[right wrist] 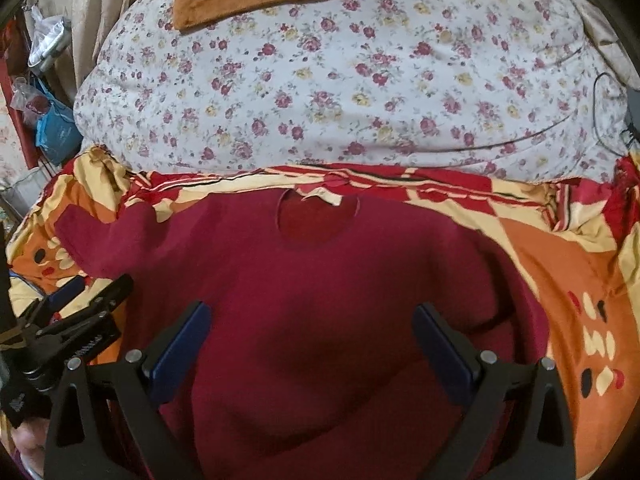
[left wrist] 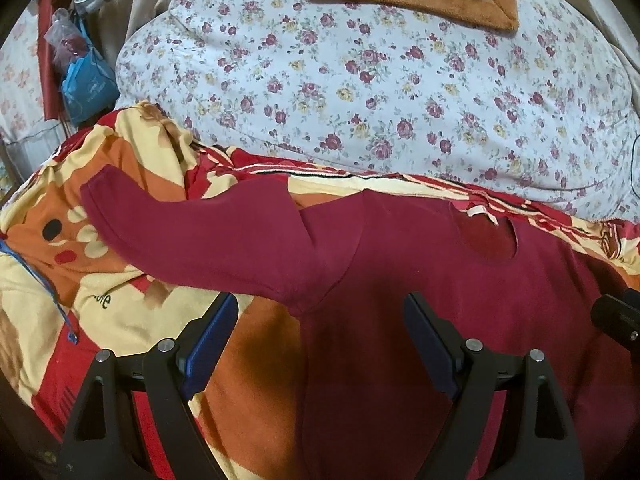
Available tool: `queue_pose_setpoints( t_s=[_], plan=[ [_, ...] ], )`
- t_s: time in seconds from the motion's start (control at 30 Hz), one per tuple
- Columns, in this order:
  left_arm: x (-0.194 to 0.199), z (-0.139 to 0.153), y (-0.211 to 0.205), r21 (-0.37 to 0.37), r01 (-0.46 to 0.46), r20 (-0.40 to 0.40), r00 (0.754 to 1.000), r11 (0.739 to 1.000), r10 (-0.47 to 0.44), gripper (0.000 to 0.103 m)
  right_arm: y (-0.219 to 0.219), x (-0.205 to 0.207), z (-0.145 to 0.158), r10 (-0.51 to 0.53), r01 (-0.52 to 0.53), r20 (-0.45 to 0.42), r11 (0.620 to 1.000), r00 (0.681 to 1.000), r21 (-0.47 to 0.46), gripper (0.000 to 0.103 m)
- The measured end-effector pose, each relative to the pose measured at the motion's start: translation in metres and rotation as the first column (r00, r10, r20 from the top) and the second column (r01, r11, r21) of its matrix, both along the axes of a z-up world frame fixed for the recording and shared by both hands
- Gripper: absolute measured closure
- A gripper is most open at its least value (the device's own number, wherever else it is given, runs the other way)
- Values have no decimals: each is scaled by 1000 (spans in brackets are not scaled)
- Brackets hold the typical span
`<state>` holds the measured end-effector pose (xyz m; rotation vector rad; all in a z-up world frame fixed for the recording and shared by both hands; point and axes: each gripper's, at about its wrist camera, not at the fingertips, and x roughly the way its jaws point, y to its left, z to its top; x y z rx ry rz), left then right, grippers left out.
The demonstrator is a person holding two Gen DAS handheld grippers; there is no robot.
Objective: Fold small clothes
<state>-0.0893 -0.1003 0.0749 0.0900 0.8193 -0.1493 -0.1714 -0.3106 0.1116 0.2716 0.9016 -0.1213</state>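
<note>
Maroon long-sleeved knit top (right wrist: 340, 300) lies flat on my patterned orange-red blanket (right wrist: 560, 264); both jaws hang released above it, grasping nothing.

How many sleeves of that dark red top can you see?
1. One long sleeve lies stretched out to the left of the dark red top, over the patterned blanket. The other sleeve seems folded under or hidden.
</note>
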Motion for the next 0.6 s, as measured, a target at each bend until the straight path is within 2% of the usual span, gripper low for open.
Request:
queue_pose_setpoints(
  t_s=[0.43, 0.6],
  plan=[
    [2, -5, -4, 8, 11, -13, 1000, 1000, -11, 26, 0, 2, -7, -5, 5, -10, 1000, 1000, 1, 1],
    [0, -7, -6, 12, 19, -8, 1000, 1000, -19, 26, 6, 1, -6, 3, -3, 7, 999, 1000, -34, 1]
  ],
)
